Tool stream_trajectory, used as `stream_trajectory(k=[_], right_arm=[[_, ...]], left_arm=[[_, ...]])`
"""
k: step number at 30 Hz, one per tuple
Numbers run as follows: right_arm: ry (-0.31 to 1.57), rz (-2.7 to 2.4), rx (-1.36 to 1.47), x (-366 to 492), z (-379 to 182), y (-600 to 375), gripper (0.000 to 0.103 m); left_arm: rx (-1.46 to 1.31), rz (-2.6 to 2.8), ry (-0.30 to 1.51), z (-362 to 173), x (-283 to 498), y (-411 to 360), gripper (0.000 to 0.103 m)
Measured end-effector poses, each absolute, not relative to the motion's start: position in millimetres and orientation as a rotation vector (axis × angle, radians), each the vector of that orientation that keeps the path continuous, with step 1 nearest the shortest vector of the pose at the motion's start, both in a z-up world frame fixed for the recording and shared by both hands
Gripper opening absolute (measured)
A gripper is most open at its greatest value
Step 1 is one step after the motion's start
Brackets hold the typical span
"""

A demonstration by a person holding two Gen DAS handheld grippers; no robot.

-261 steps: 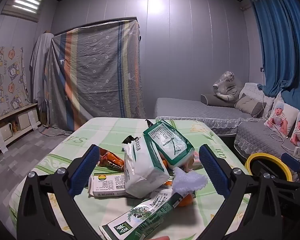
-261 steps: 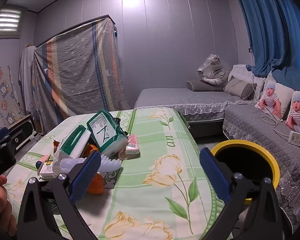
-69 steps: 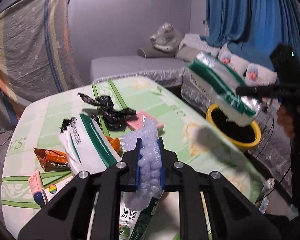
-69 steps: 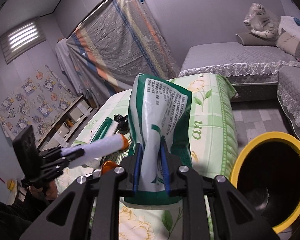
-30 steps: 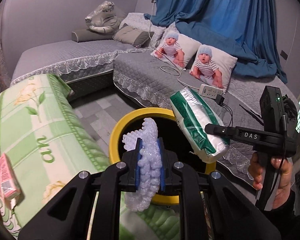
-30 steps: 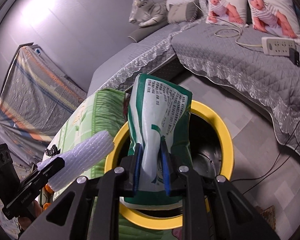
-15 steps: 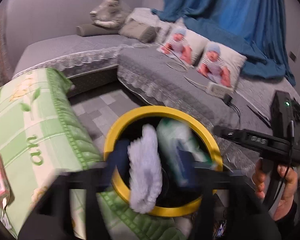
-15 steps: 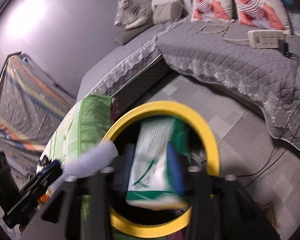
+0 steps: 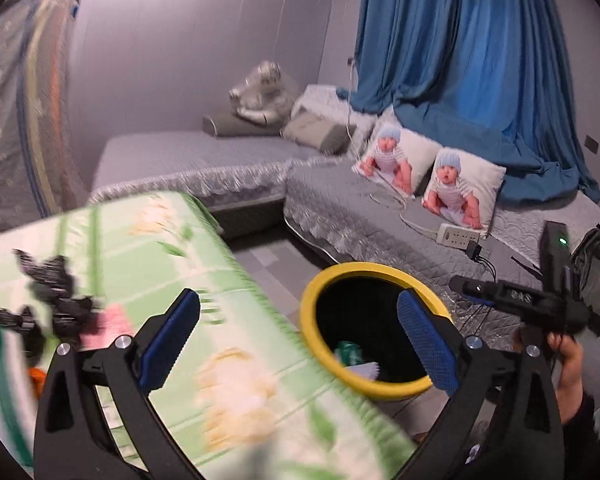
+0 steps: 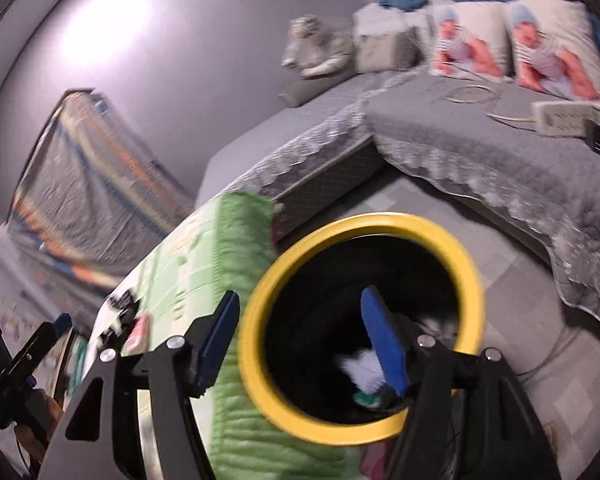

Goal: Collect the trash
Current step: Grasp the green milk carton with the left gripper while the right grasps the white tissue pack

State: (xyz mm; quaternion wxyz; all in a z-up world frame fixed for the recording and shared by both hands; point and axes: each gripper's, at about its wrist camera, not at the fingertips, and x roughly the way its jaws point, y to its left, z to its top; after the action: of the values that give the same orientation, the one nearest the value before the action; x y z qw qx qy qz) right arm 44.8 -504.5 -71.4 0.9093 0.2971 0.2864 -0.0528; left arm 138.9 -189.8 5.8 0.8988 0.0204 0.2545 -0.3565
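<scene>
Two pieces of trash are seen inside the one round yellow-rimmed black bin (image 10: 470,276) on the floor beside the table: a green-and-white plastic package (image 9: 350,351) and a white foam net sleeve (image 10: 362,367), lying touching at the bottom. Both grippers are empty with jaws spread wide: the left gripper (image 9: 298,344) above the table edge and bin, the right gripper (image 10: 300,344) straddling the bin's near rim. On the green floral tablecloth (image 9: 152,248) a crumpled black wrapper (image 9: 50,280) and a pink packet (image 9: 104,322) are shown blurred. Only the left view shows the blue curtain (image 9: 460,72); two baby-print cushions (image 10: 516,46) appear in both
</scene>
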Motion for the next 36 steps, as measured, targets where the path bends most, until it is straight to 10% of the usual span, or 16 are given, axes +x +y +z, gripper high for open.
stream_trajectory(k=[14,36], right_arm=[[0.64,0.167,0.422,97.6,-35.1,-369.2,0.066],[0.71,0.325,0.253,118.6,-21.3,-271.5,0.066]], left_arm=[[0.118,-0.603,0.528,-27.9,49.6,25.9,0.095],[0.102,-0.685,0.817,-124.4,78.3,56.8,0.093]])
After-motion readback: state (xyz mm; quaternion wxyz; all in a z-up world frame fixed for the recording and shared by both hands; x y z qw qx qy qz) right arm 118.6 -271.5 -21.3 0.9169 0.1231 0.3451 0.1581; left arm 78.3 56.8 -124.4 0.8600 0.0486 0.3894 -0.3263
